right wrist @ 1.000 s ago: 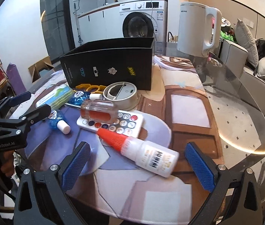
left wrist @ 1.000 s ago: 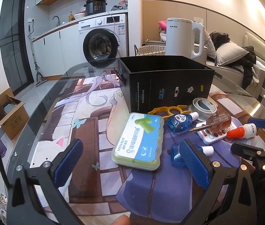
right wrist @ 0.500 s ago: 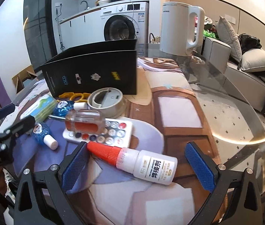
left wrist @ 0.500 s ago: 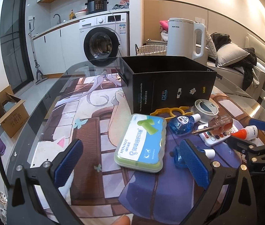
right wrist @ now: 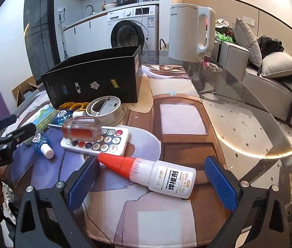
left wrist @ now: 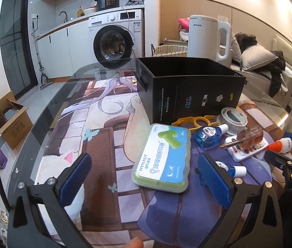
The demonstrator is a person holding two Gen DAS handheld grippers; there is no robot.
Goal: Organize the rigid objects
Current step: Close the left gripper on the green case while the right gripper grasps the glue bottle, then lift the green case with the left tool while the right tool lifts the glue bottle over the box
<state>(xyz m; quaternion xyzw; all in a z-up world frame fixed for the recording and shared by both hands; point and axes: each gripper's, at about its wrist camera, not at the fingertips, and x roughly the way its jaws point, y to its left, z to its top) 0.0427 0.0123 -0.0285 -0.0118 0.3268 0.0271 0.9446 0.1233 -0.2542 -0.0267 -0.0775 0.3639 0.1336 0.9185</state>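
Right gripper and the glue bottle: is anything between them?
Nothing visible. The glue bottle lies on its side on the mat, directly between the open jaws of the right gripper, with no other object in the gap.

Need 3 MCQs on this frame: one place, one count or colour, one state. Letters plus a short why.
1. Where does the screwdriver lie?
A. in the black box
B. across the white remote
C. under the kettle

2. What colour is the cap of the adhesive bottle?
A. green
B. black
C. orange-red

3. The right tool is:
A. open, astride the adhesive bottle
B. shut on the remote
C. shut on the screwdriver

Key: 1 B, its handle rests on the white remote, outside the black box. 2 C, the cone tip is orange-red. 3 A, both blue pads stand apart either side of the bottle.
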